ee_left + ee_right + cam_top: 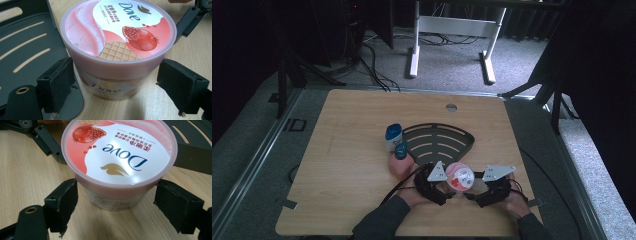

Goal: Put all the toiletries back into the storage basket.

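Note:
A pink Dove tub (459, 176) with a pomegranate lid stands upright on the wooden table (352, 150), near its front edge, between my two grippers. In the left gripper view the tub (117, 37) sits between the jaws of my left gripper (116, 82). The pads lie right at the lid's rim without squeezing it. In the right gripper view my right gripper (116, 200) comes at the tub (117, 152) from the opposite side, and both its pads rest against the rim. From above, the left gripper (448, 189) and right gripper (472, 192) meet at the tub.
A black slotted corner rack (439, 140) lies flat just behind the tub. A white bottle with a blue cap (393, 136) and a pink bottle with a blue cap (401, 162) stand at the rack's left. White desk legs (414, 55) stand on the floor beyond.

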The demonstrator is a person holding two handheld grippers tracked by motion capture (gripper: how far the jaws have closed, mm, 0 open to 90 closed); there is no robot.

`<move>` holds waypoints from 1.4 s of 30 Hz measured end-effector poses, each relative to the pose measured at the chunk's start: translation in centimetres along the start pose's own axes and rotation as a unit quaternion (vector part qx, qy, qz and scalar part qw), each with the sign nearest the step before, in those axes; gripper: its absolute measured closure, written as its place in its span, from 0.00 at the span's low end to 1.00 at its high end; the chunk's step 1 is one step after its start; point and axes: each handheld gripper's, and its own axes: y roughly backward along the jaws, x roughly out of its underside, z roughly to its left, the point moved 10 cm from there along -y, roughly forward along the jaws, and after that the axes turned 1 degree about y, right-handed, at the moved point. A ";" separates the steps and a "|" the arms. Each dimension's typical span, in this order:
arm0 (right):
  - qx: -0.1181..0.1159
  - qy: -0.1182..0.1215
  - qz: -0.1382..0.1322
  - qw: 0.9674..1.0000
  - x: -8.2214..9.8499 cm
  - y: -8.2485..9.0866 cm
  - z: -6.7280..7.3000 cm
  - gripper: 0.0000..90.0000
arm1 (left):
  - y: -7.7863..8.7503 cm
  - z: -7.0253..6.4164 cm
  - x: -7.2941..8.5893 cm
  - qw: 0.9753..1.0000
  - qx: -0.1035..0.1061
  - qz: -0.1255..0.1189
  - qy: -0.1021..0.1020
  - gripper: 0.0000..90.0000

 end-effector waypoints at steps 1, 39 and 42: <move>0.000 0.000 -0.001 1.000 0.0 0.0 0.0 0.21 | 0.1 0.0 0.0 1.000 -0.001 0.000 0.000 0.17; 0.005 0.012 -0.005 1.000 -2.1 0.8 -1.8 0.19 | 0.5 1.4 -2.1 1.000 -0.020 0.005 0.015 0.17; 0.008 0.011 -0.004 1.000 -2.1 0.9 -1.9 0.19 | 0.4 1.5 -2.3 1.000 -0.021 0.011 0.016 0.17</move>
